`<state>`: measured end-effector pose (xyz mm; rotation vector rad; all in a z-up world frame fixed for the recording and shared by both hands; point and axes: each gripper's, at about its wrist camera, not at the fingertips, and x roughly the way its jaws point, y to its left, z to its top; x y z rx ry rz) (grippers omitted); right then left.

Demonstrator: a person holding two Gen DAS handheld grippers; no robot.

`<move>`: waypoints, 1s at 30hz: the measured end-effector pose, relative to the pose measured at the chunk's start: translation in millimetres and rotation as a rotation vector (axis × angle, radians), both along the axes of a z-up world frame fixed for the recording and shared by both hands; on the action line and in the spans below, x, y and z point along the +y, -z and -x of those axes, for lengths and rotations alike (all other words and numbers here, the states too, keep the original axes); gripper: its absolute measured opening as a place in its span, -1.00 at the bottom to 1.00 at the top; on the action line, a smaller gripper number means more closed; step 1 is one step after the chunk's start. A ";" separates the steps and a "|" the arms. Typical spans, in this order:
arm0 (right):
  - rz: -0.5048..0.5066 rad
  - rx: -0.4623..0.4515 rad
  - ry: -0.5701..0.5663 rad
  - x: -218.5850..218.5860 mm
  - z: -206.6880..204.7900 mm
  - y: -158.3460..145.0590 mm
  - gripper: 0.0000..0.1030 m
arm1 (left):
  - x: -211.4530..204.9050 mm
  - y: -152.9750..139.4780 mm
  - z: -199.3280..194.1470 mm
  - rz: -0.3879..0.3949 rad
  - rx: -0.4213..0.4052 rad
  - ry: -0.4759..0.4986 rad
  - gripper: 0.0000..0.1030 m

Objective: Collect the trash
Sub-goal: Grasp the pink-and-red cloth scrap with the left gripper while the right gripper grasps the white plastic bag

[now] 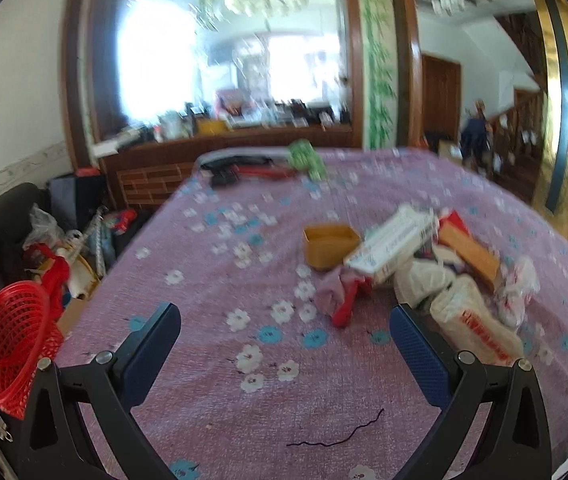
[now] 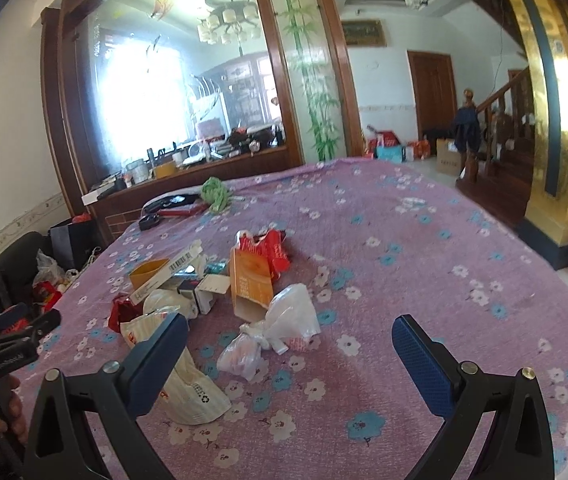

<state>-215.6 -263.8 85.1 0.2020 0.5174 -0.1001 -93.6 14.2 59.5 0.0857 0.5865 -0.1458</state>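
A heap of trash lies on a purple flowered tablecloth (image 1: pixel 211 264). It holds a white carton (image 1: pixel 392 246), an orange carton (image 2: pixel 249 280), a small yellow tub (image 1: pixel 330 246), a red wrapper (image 1: pixel 348 304), a knotted clear plastic bag (image 2: pixel 279 330) and a white paper bag (image 2: pixel 187 380). My left gripper (image 1: pixel 286 334) is open and empty, above the cloth to the left of the heap. My right gripper (image 2: pixel 290 340) is open and empty, with the plastic bag between its fingers further ahead. A red mesh basket (image 1: pixel 7 348) sits at the table's left edge.
A green cloth (image 2: pixel 215 194) and red-handled tools (image 2: pixel 179 210) lie at the far end of the table. A black thread (image 1: pixel 340 436) lies near me. Bags and clutter stand on the floor to the left (image 1: pixel 63 256). A wooden cabinet (image 1: pixel 223 148) stands behind the table.
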 end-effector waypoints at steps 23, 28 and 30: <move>-0.215 0.288 -0.134 18.7 -78.7 55.8 -0.10 | -28.6 49.6 -99.6 0.014 0.336 0.165 0.55; -0.234 0.324 -0.145 20.2 -88.3 68.0 -0.25 | -28.0 55.5 -106.6 0.033 0.368 0.168 0.19; -0.234 0.320 -0.148 20.2 -88.0 68.7 -0.29 | -28.2 55.1 -106.6 0.035 0.363 0.168 -0.05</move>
